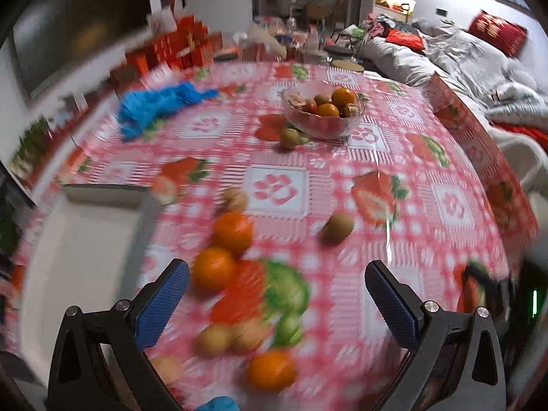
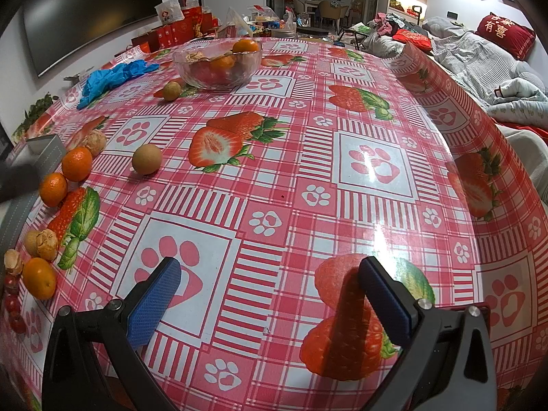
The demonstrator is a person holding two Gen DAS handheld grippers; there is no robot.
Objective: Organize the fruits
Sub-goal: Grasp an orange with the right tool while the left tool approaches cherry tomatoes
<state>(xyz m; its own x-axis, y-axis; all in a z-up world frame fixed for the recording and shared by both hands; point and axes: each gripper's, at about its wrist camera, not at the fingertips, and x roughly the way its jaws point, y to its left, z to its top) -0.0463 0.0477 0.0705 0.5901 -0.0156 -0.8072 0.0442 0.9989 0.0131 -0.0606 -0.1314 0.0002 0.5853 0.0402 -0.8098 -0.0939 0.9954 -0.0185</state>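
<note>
A glass bowl [image 1: 323, 111] [image 2: 217, 63] with oranges and other fruit stands far back on the table. My left gripper [image 1: 276, 274] is open above loose fruit: two oranges [image 1: 234, 232] [image 1: 214, 268], a third orange [image 1: 271, 370], two brown fruits [image 1: 214, 339] and a walnut [image 1: 236, 199]. A brown round fruit [image 1: 338, 226] [image 2: 147, 159] lies alone mid-table, another [image 1: 290, 138] [image 2: 171, 91] beside the bowl. My right gripper [image 2: 270, 272] is open over bare tablecloth. Oranges [image 2: 76, 163] [image 2: 53, 189] [image 2: 39, 282] and small red fruits [image 2: 12, 303] line the table's left edge.
A white open box [image 1: 85, 233] sits at the left of the table. Blue gloves [image 1: 161, 104] [image 2: 109, 77] lie at the back left. A sofa with grey bedding [image 2: 486, 58] runs along the right. Red gift boxes [image 2: 171, 34] stand behind the table. The left wrist view is motion-blurred.
</note>
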